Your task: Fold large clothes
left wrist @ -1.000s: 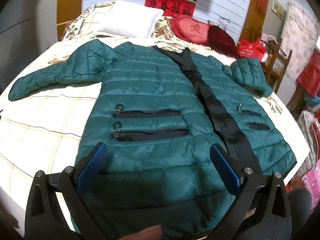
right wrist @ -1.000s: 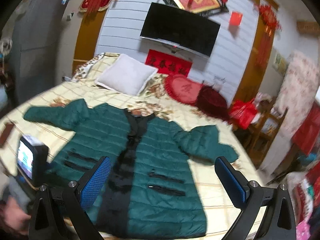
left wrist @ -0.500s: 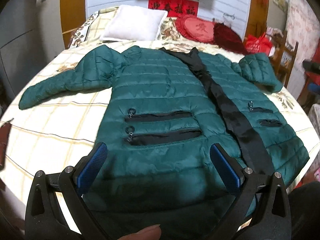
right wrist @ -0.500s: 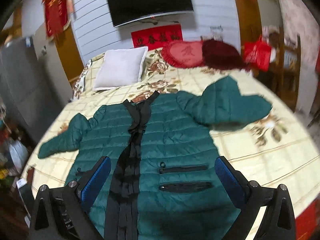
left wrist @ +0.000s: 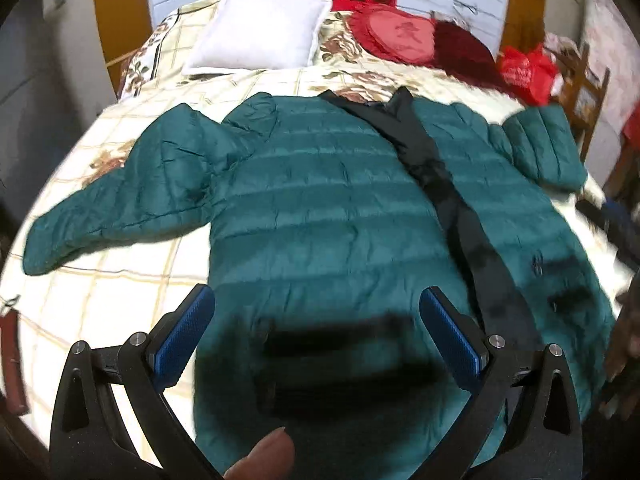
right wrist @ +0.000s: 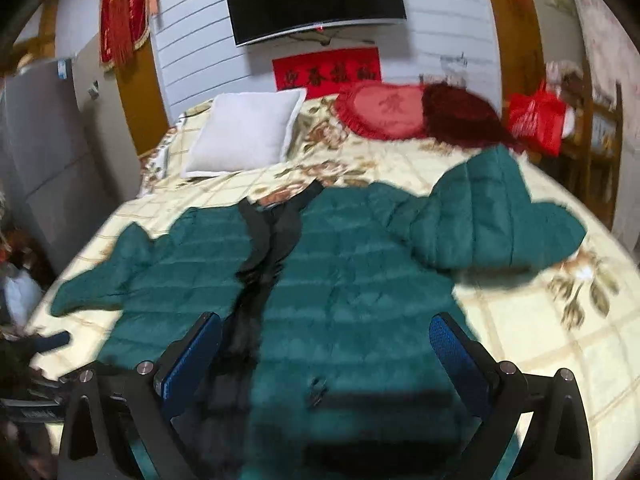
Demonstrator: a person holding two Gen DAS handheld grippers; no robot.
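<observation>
A dark green quilted jacket (left wrist: 328,200) with a black front placket (left wrist: 448,200) lies flat, front up, on the bed (left wrist: 120,280). One sleeve (left wrist: 120,200) stretches out to the left; the other sleeve (right wrist: 492,216) is bent near the bed's right side. My left gripper (left wrist: 318,328) hovers open over the jacket's lower left panel, nothing between its blue pads (left wrist: 184,332). My right gripper (right wrist: 326,360) is open above the lower right panel (right wrist: 360,320), beside the placket (right wrist: 260,272). A fingertip (left wrist: 264,456) shows at the bottom of the left wrist view.
A white pillow (left wrist: 260,32), a red heart cushion (left wrist: 396,36) and a dark red cushion (left wrist: 464,48) sit at the head of the bed. A red bag (left wrist: 528,72) and wooden chair (left wrist: 584,84) stand at the right. A wall television (right wrist: 316,0) hangs above.
Both grippers have moved forward and lower over the jacket's hem area; the pockets now sit close under the fingers. The jacket has not shifted.
</observation>
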